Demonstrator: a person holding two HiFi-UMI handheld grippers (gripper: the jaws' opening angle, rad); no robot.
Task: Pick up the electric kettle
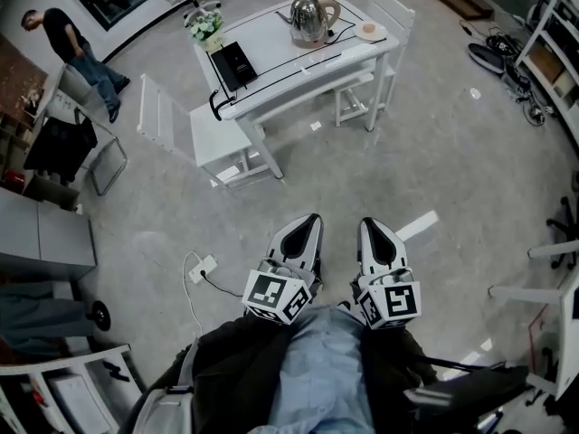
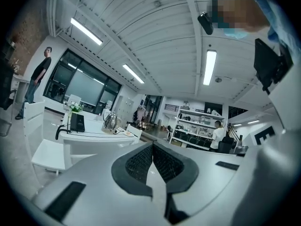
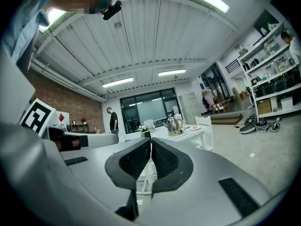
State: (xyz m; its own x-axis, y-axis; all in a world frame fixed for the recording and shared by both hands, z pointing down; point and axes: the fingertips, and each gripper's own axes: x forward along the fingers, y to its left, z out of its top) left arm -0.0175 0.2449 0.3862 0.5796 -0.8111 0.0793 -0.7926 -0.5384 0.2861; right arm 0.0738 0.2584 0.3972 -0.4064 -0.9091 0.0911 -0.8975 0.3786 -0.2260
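A shiny steel electric kettle [image 1: 310, 16] stands on a white table [image 1: 271, 39] at the far end of the room; it also shows small in the left gripper view [image 2: 110, 121] and the right gripper view [image 3: 173, 124]. Both grippers are held close to my body, well short of the table. My left gripper [image 1: 312, 218] is shut with nothing between its jaws. My right gripper [image 1: 369, 224] sits beside it, also shut and empty. Both point level toward the table.
On the table stand a black box [image 1: 233, 64], a flower pot [image 1: 205, 27] and a small plate [image 1: 368, 31]. White chairs [image 1: 201, 134] flank it. A power strip [image 1: 203, 268] with cable lies on the floor at left. A person [image 1: 74, 51] stands at far left. Shelves [image 1: 552, 43] line the right.
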